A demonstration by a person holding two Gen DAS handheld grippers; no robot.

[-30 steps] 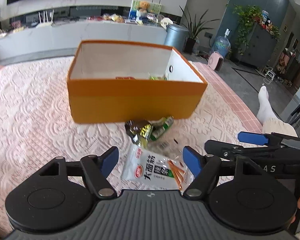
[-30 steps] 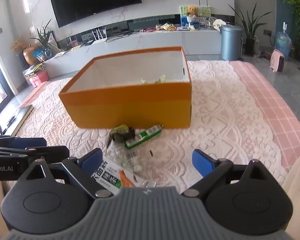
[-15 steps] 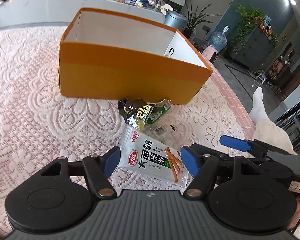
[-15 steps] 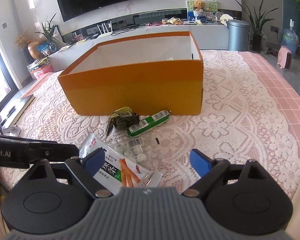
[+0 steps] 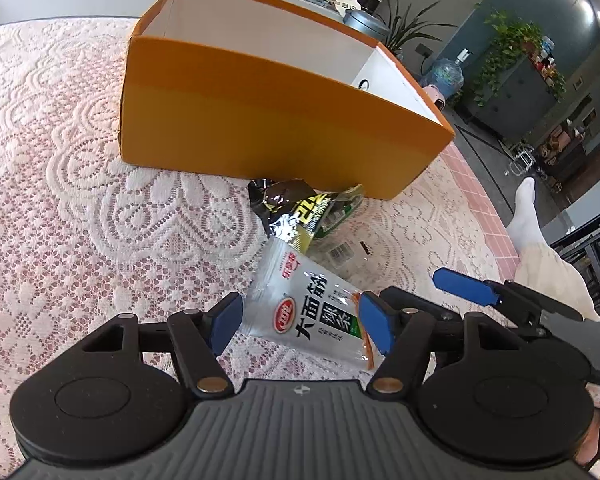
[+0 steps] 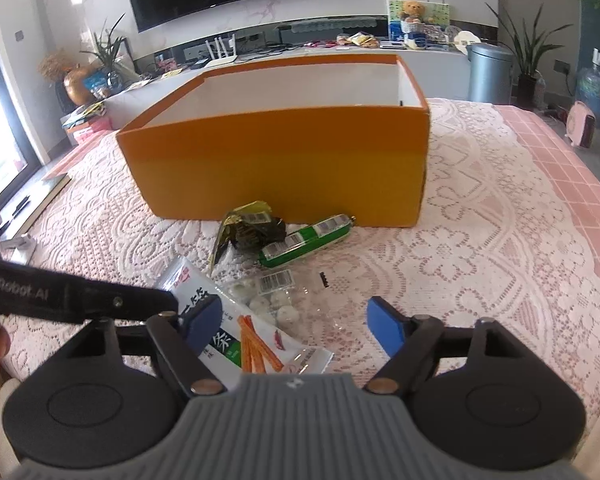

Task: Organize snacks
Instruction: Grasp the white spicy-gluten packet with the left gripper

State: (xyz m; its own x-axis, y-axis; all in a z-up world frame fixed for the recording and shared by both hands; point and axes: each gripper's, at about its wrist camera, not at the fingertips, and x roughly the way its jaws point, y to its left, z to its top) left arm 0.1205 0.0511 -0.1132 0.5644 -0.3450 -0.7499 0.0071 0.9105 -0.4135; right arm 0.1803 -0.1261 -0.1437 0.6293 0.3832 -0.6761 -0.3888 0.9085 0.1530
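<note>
An orange box with a white inside stands on the lace cloth; it also shows in the right wrist view. In front of it lie a white snack packet with Chinese print, a dark foil packet, a green sausage stick and a clear bag of white candies. My left gripper is open, its blue fingers on either side of the white packet. My right gripper is open and empty, low over the packet's edge and the candy bag.
The pink lace cloth covers the table, with its right edge nearby. A person's socked foot is to the right. A long counter with clutter, a bin and plants stand behind.
Both grippers have moved down and forward toward the snacks. The left gripper's fingers now straddle the white packet. The box looms larger in both views.
</note>
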